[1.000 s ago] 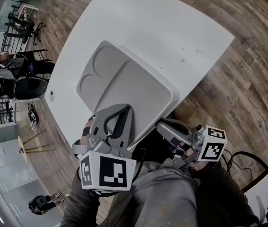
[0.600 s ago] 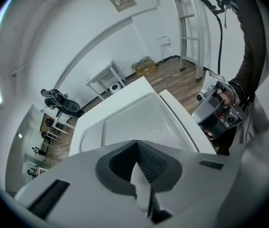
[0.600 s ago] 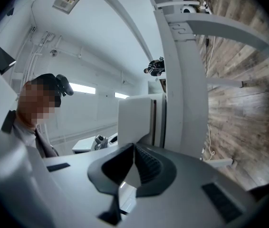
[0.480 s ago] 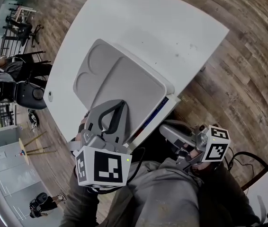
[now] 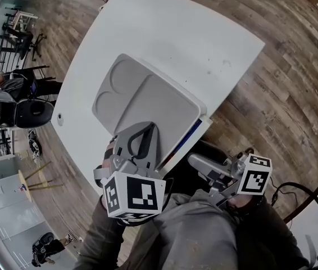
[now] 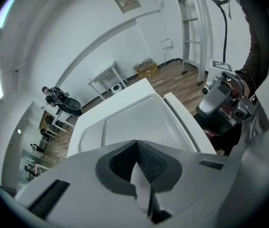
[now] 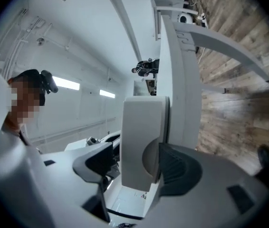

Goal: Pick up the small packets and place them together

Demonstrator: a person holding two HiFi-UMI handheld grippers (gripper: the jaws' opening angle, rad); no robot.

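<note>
Just spread the right gripper (image 5: 197, 162) wide, from almost shut 1 second ago, with little other shift; keeps it low, off the near edge of the white table (image 5: 192, 32), above the lap. Between those 2 jaws, in the right gripper view, finds a white upright slab (image 7: 141, 141), close against 1 pad and clear of the other, not pinched; cannot tell whether it touches. Holds the left gripper (image 5: 145, 133) over the near end of the grey compartment tray (image 5: 153, 94), its 2 jaws closed tip to tip on nothing. Sees a white box with a blue stripe (image 5: 199, 127) alongside the tray's near-right side, unseen 1 second ago. Cannot make out the small packets in any view.
</note>
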